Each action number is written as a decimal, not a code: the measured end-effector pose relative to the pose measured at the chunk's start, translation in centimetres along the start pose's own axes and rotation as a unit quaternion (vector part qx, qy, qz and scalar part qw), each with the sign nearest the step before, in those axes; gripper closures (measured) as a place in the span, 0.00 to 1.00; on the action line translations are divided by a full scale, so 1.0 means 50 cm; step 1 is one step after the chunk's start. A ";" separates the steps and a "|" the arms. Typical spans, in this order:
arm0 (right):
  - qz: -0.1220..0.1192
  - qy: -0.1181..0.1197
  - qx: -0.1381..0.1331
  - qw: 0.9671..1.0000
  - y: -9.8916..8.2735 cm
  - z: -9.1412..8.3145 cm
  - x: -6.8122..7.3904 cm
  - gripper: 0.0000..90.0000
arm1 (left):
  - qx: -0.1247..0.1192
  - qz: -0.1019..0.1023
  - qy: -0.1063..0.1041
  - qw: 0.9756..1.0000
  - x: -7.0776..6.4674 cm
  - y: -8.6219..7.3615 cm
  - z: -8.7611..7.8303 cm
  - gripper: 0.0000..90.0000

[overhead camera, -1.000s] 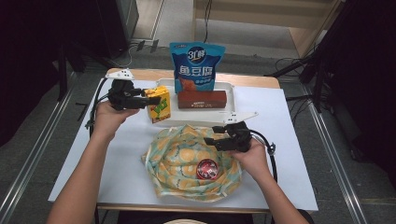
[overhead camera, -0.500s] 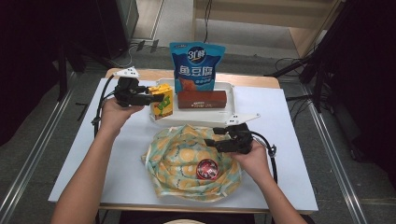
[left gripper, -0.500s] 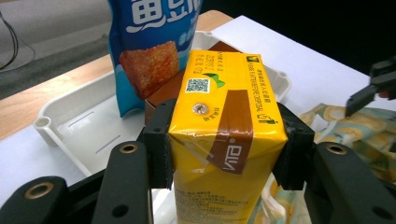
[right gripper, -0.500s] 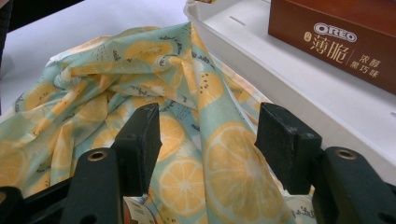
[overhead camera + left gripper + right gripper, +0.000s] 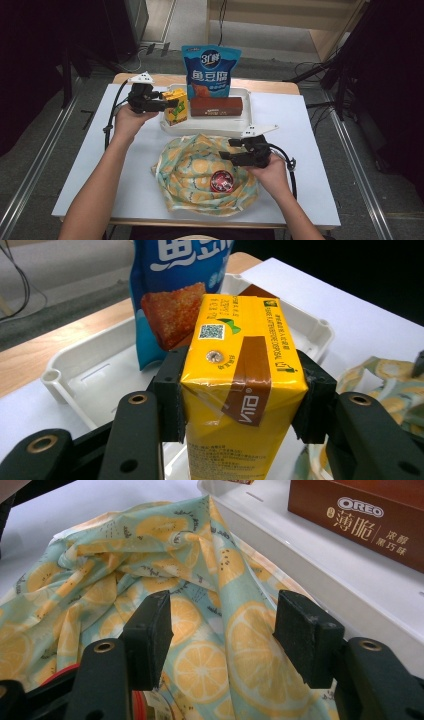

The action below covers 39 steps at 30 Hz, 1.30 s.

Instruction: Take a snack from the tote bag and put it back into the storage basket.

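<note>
Left hand-held gripper (image 5: pixel 240 405) clamps the yellow drink carton (image 5: pixel 240 385) at the white plastic tray's (image 5: pixel 172 127) left end. Right hand-held gripper (image 5: pixel 225 630) hovers wide open over the lemon-print cloth (image 5: pixel 150 580). Next, probably: set the carton down upright, release.

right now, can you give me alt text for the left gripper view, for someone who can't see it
The left gripper is clamped on the sides of a yellow Vita drink carton, its black pads pressing both sides, the carton's foil straw hole facing the camera. Behind the carton stand a blue snack pouch and a white plastic tray, with a lemon-print cloth at the right edge.
</note>
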State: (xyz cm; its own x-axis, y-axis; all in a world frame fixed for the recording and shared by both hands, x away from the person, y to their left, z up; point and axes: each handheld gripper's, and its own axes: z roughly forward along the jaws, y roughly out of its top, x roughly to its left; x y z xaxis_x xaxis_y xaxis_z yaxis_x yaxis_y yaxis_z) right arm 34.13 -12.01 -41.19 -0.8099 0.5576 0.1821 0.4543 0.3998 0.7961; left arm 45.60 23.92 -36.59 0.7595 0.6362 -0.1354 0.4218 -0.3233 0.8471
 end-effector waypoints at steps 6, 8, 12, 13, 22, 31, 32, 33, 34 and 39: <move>0.005 -0.005 -0.002 1.000 -0.006 -0.008 -0.002 0.46 | 0.002 0.000 0.003 1.000 0.005 -0.007 0.021 0.57; 0.006 -0.005 -0.001 1.000 -0.008 -0.009 -0.002 0.46 | 0.004 0.004 0.006 1.000 0.005 -0.009 0.027 0.57; 0.005 -0.004 0.002 1.000 -0.010 -0.008 -0.002 0.46 | 0.006 -0.001 0.008 1.000 0.010 -0.015 0.040 0.57; 0.006 -0.004 0.001 1.000 -0.011 -0.008 -0.002 0.46 | 0.007 0.001 0.008 1.000 0.010 -0.017 0.042 0.57; 0.005 -0.003 0.003 1.000 -0.012 -0.008 -0.002 0.46 | 0.012 0.000 0.007 1.000 0.013 -0.038 0.061 0.57; 0.007 -0.003 0.003 1.000 -0.015 -0.012 -0.005 0.46 | 0.020 0.007 0.000 1.000 0.019 -0.058 0.065 0.57; 0.008 -0.004 0.004 1.000 -0.016 -0.012 -0.005 0.46 | 0.019 0.008 -0.002 1.000 0.019 -0.060 0.065 0.56; 0.007 -0.004 0.004 1.000 -0.016 -0.012 -0.006 0.46 | 0.019 0.007 -0.004 1.000 0.020 -0.061 0.065 0.56; 0.009 -0.004 0.005 1.000 -0.016 -0.012 -0.006 0.46 | 0.021 0.006 -0.006 1.000 0.020 -0.062 0.064 0.56; 0.005 -0.004 0.006 1.000 -0.016 -0.010 -0.005 0.46 | 0.023 0.002 -0.010 1.000 0.024 -0.070 0.058 0.56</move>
State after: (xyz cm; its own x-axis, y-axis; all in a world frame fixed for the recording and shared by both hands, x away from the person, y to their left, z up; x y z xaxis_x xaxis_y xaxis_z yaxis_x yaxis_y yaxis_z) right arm 33.78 -12.82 -41.61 -0.8027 0.5670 0.1847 0.4665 0.4041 0.7869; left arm 46.49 23.79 -41.21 0.7706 0.6213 -0.1420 0.4409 -0.3587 0.8228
